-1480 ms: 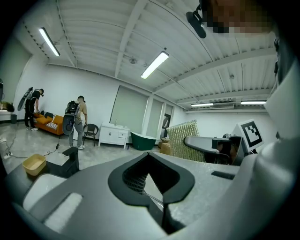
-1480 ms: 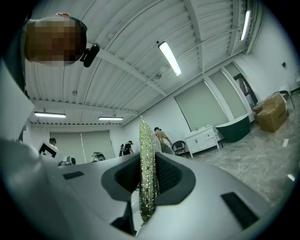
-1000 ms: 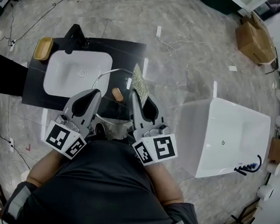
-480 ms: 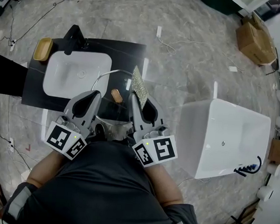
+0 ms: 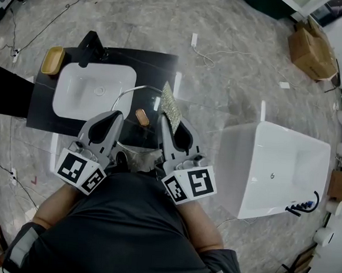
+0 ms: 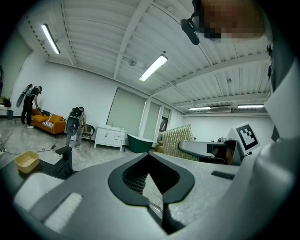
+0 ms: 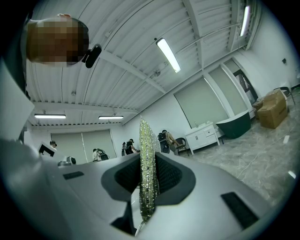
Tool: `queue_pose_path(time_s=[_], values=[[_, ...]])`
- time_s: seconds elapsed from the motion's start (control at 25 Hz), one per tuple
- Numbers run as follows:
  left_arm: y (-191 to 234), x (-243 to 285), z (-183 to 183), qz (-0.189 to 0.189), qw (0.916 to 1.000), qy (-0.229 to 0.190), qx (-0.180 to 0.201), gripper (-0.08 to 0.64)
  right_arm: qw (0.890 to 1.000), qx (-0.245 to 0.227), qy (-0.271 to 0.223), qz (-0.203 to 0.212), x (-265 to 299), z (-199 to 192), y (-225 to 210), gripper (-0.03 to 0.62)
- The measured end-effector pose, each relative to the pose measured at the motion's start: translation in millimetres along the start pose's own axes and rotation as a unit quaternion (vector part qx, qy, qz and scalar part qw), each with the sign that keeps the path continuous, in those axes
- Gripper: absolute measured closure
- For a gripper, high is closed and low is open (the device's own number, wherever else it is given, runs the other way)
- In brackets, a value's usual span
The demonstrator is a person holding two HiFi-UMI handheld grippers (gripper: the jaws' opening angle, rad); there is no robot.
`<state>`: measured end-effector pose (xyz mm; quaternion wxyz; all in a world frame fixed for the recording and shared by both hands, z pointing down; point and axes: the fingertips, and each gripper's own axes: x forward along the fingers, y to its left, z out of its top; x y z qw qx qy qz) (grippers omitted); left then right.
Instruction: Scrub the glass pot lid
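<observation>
Little has shifted in the last second: our left hand-held gripper (image 5: 117,114) stays clenched on the rim of the glass pot lid (image 5: 129,100) at its 7 o'clock, above the counter (image 5: 159,61). Our right hand-held gripper (image 5: 163,119) grasps the glittery scrub pad (image 5: 170,105) at the lid's 3 o'clock.

- The glass pot lid (image 5: 134,133) is held by its edge between the jaws of the left gripper (image 5: 115,117) and is spread to their right.
- A scouring pad (image 5: 171,106) is clamped edge-on between the jaws of the right gripper (image 5: 164,119) and stands out past their tips.
- A sink basin (image 5: 96,69) is set beyond the left jaws.
- A bathtub (image 5: 288,149) is placed well to the right of the right jaws.
</observation>
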<state>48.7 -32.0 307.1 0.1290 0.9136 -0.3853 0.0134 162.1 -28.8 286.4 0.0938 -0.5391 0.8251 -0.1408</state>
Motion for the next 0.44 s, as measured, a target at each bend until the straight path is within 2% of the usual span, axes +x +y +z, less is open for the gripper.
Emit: queue_pose_path(time_s=[0.44], values=[[2.1, -2.7, -0.9, 0.003, 1.0, 0.002, -0.002, 0.56, 1.0, 0.017, 0.002, -0.006, -2.1, -2.8, -1.5, 0.526]])
